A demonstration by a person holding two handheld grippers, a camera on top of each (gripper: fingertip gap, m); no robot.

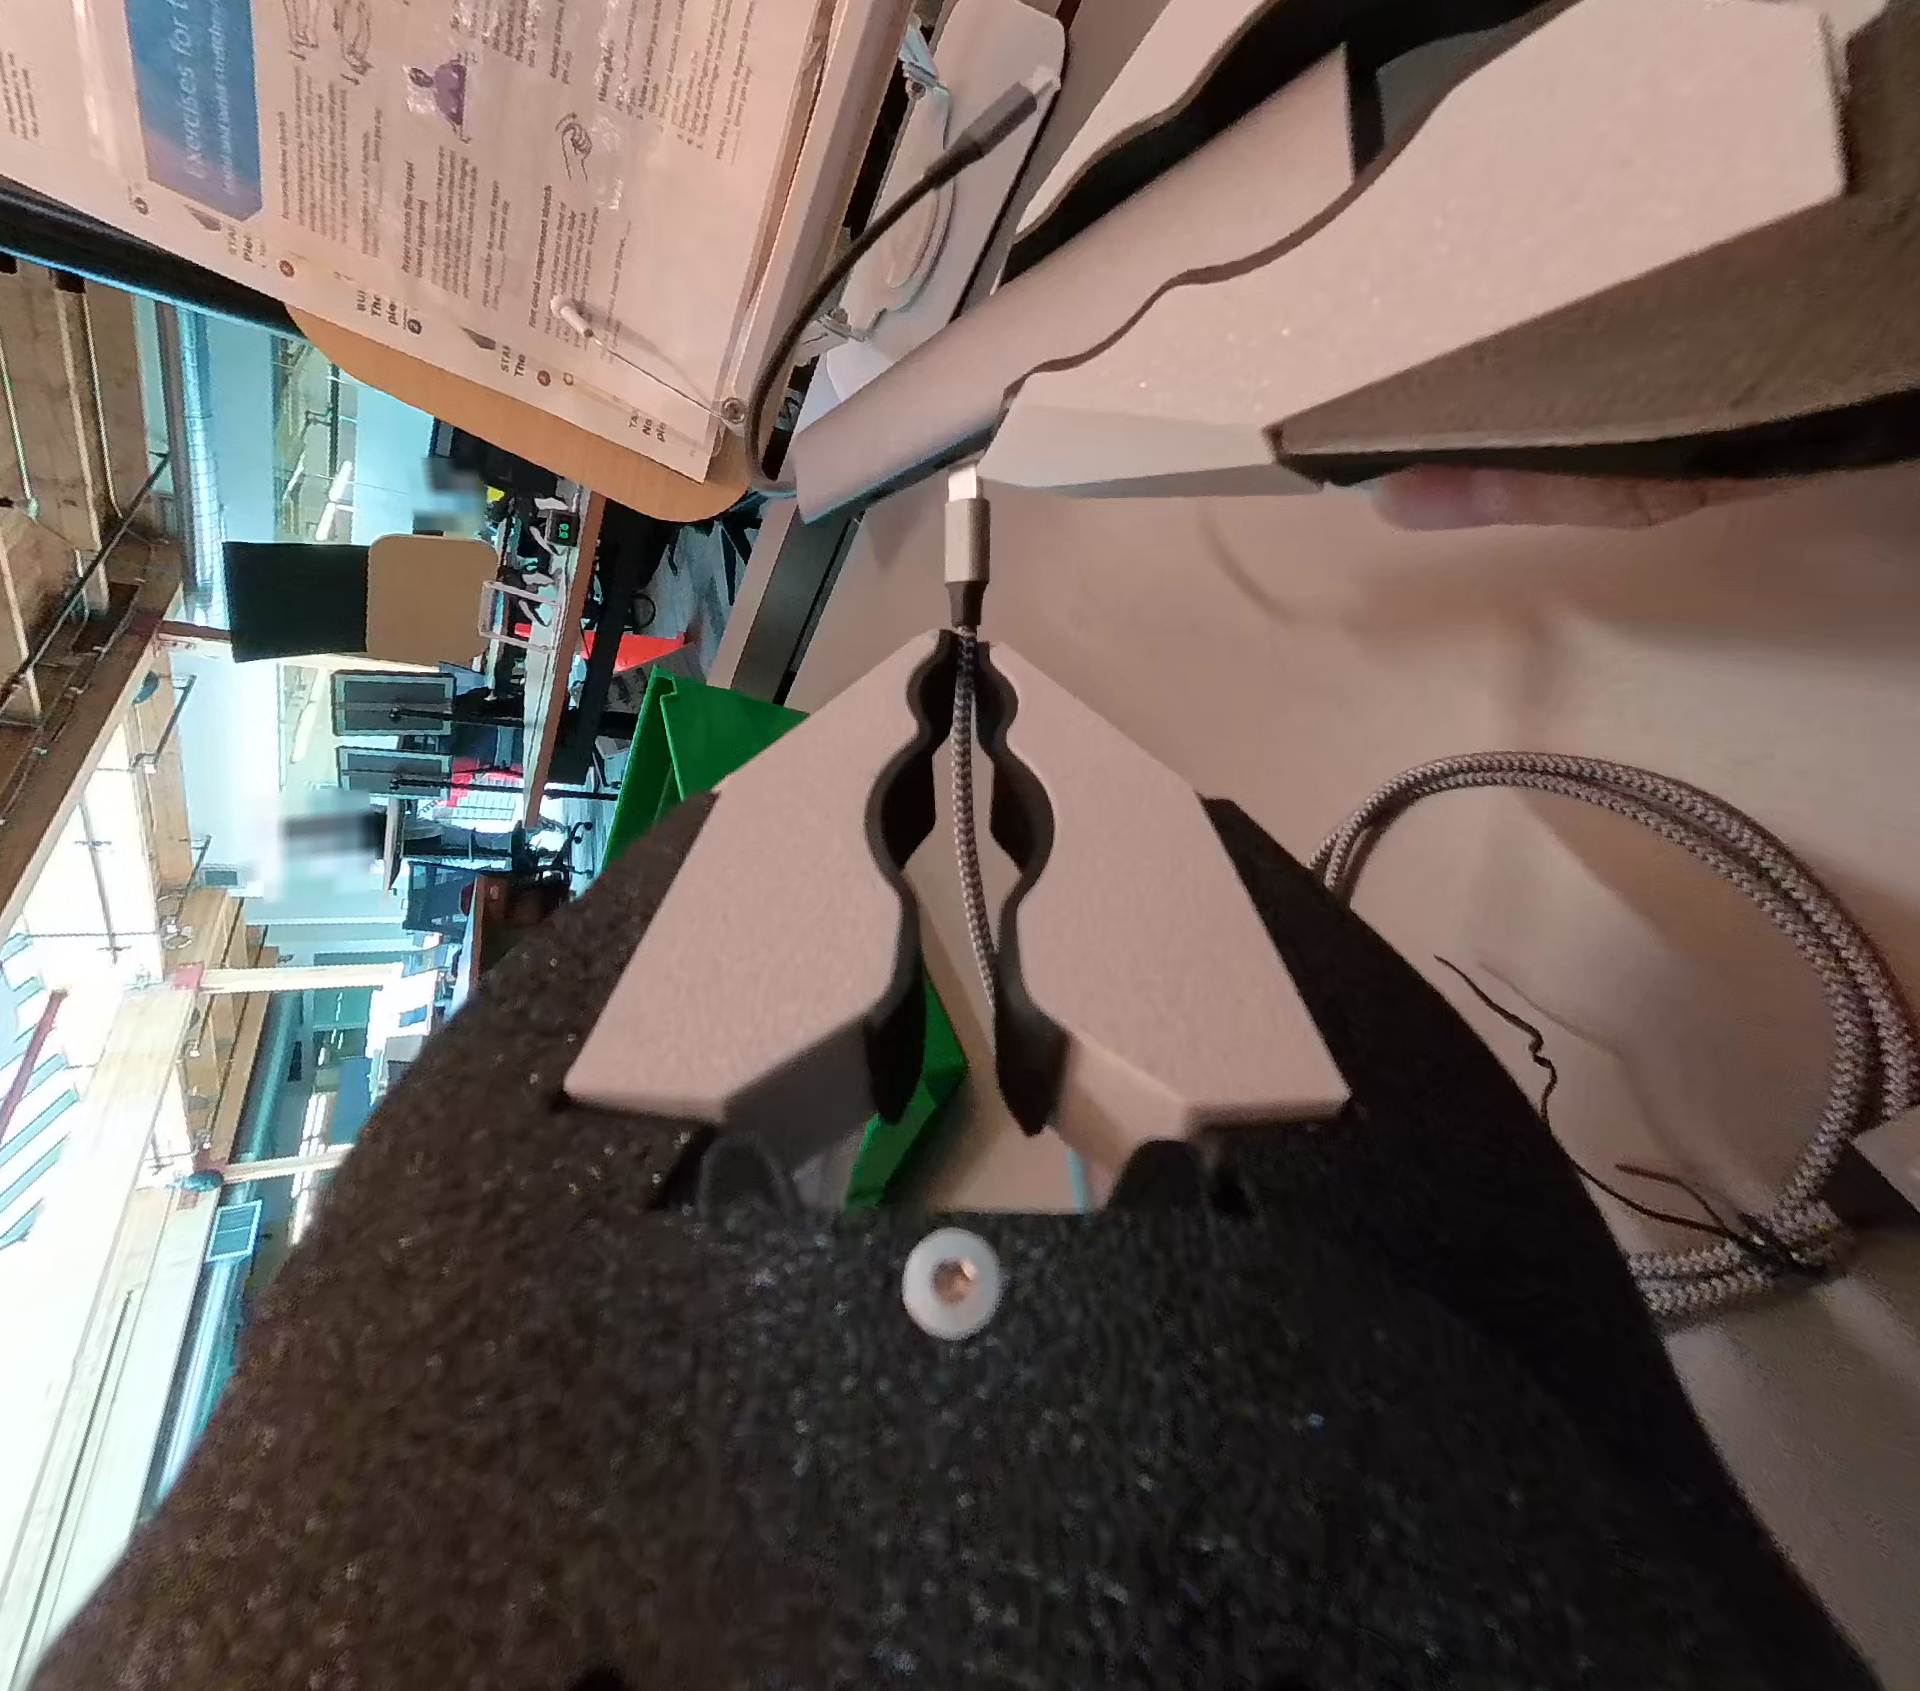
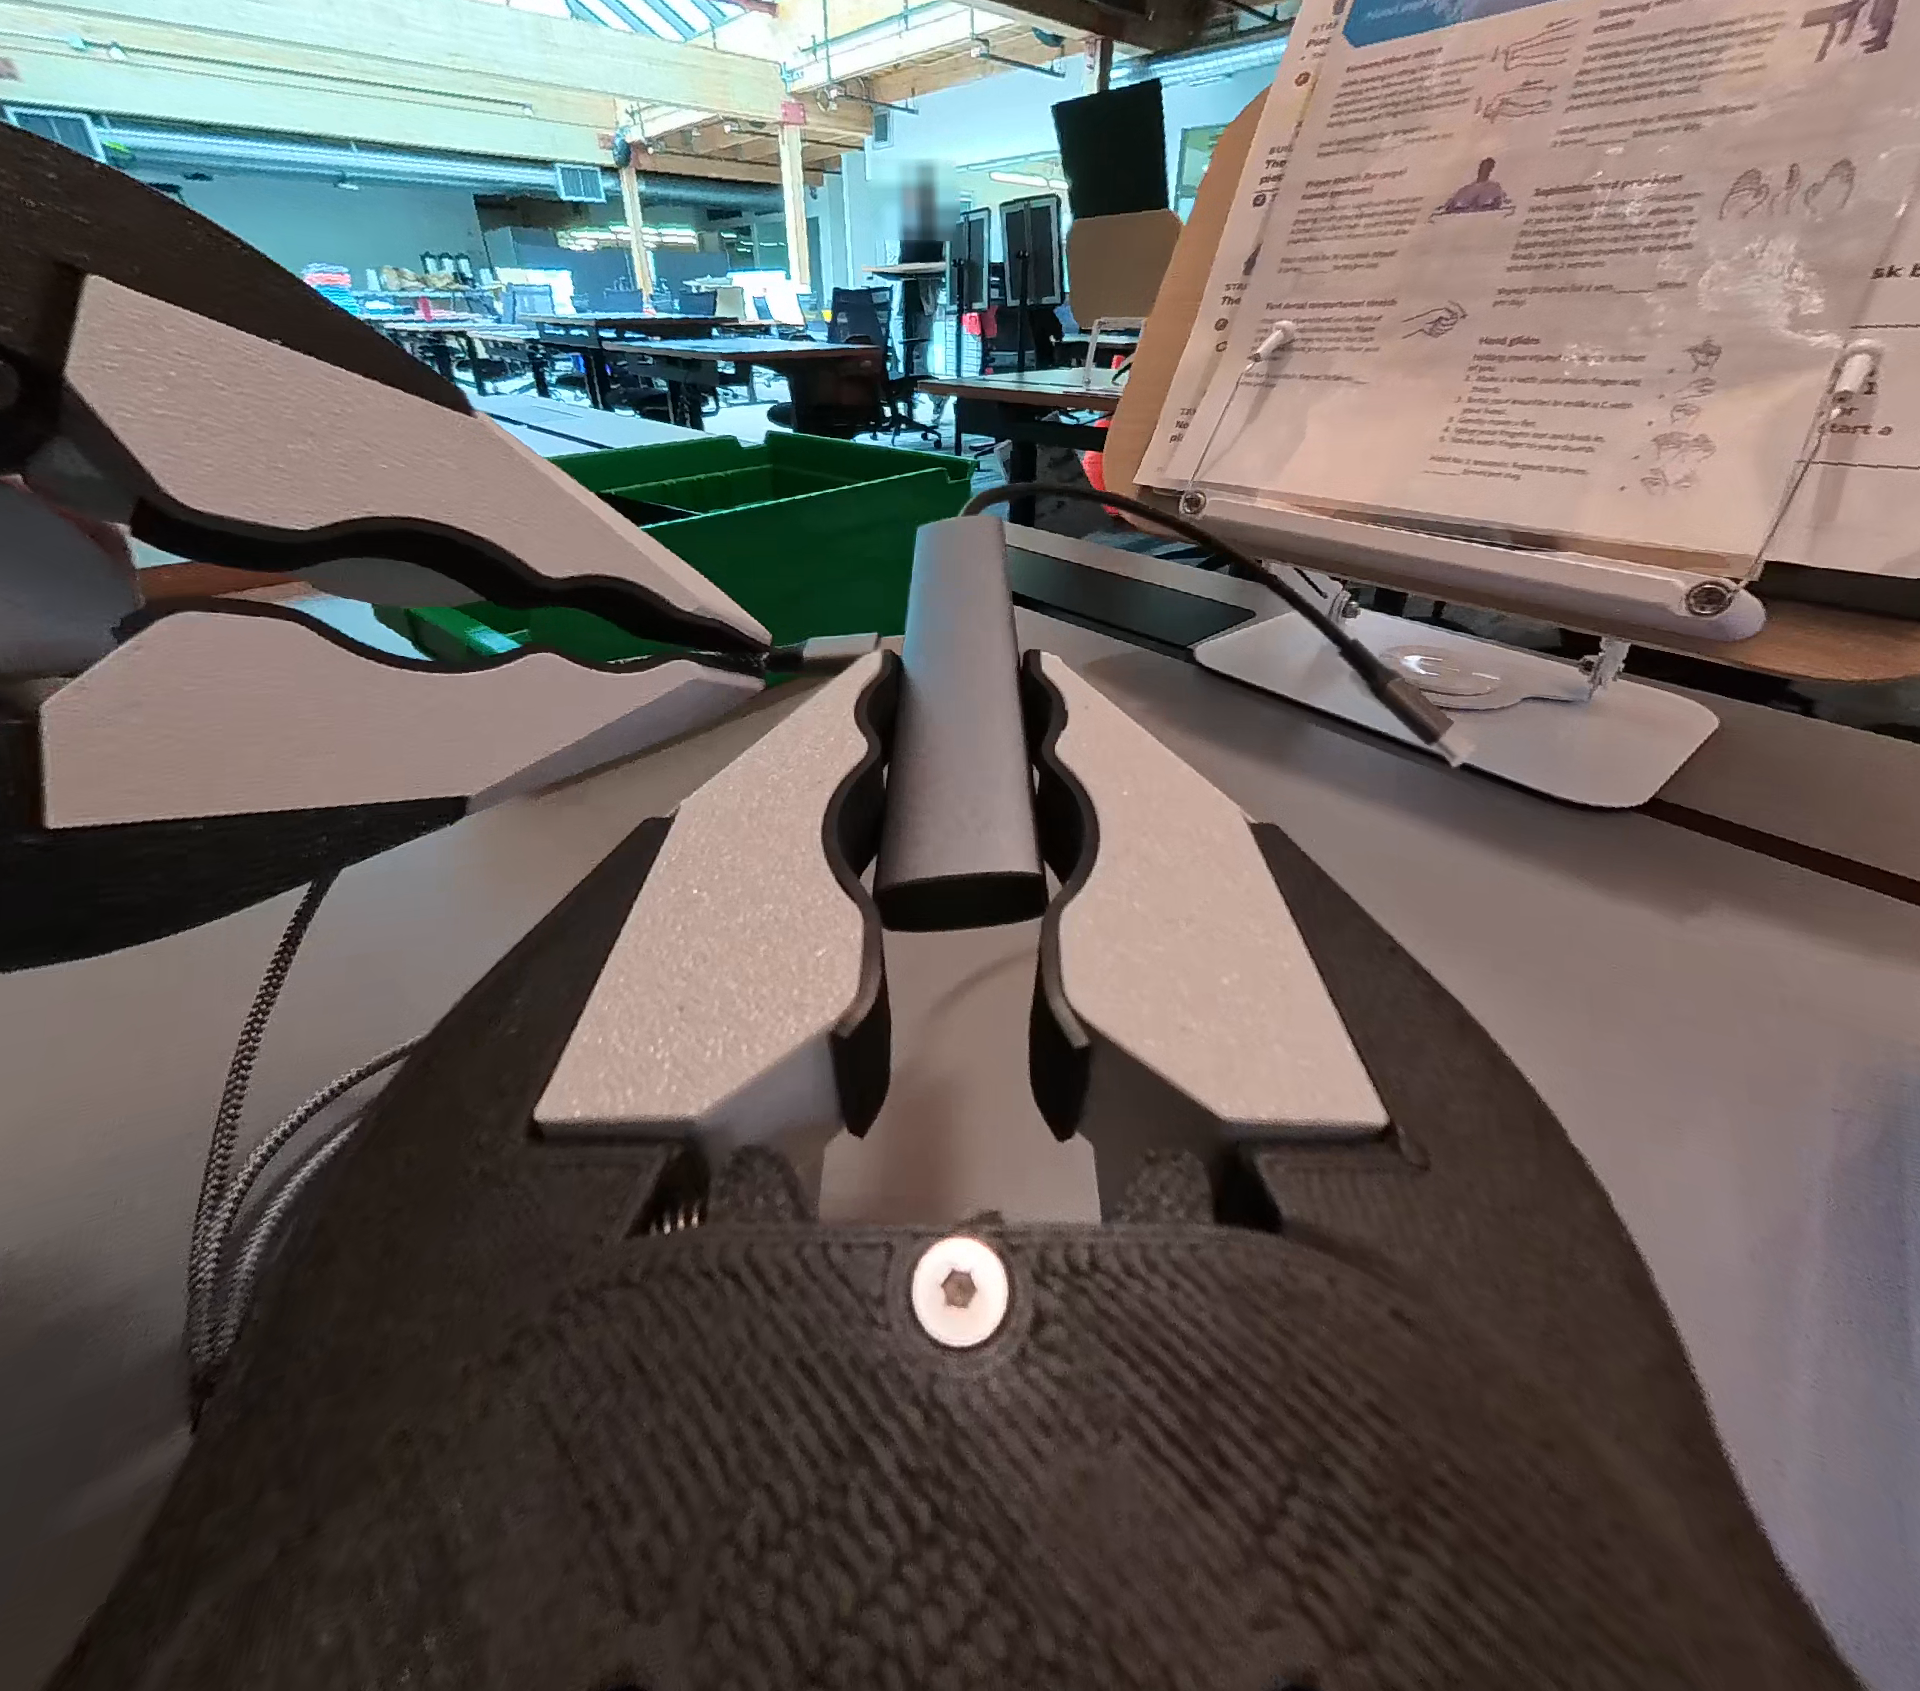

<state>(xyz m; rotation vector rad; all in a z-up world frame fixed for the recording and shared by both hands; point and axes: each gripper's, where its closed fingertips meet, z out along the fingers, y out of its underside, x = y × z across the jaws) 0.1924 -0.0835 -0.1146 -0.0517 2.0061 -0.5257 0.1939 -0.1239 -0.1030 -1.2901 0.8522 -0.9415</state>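
My right gripper [image 2: 961,667] is shut on a slim dark grey hub [image 2: 961,768] and holds it lengthwise between its fingers, just above the white table [image 2: 1558,1018]. My left gripper [image 1: 966,639] is shut on a grey braided cable [image 1: 971,810] right behind its silver plug [image 1: 964,535]. The plug tip is at the side of the hub [image 1: 883,452]; I cannot tell whether it is inside a port. In the right wrist view the left gripper [image 2: 764,659] comes in from the left with its tips beside the hub. A finger [image 1: 1507,207] of the right gripper shows top right in the left wrist view.
The braided cable's slack lies coiled on the table [image 1: 1766,935]. The hub's own thin black lead [image 2: 1299,602] ends in a plug [image 2: 1439,722] lying on the metal base of a document stand [image 2: 1558,737] that holds a printed sheet [image 2: 1558,187]. A green bin [image 2: 790,519] stands behind. Spacing between my two grippers at the tips: around 5 centimeters.
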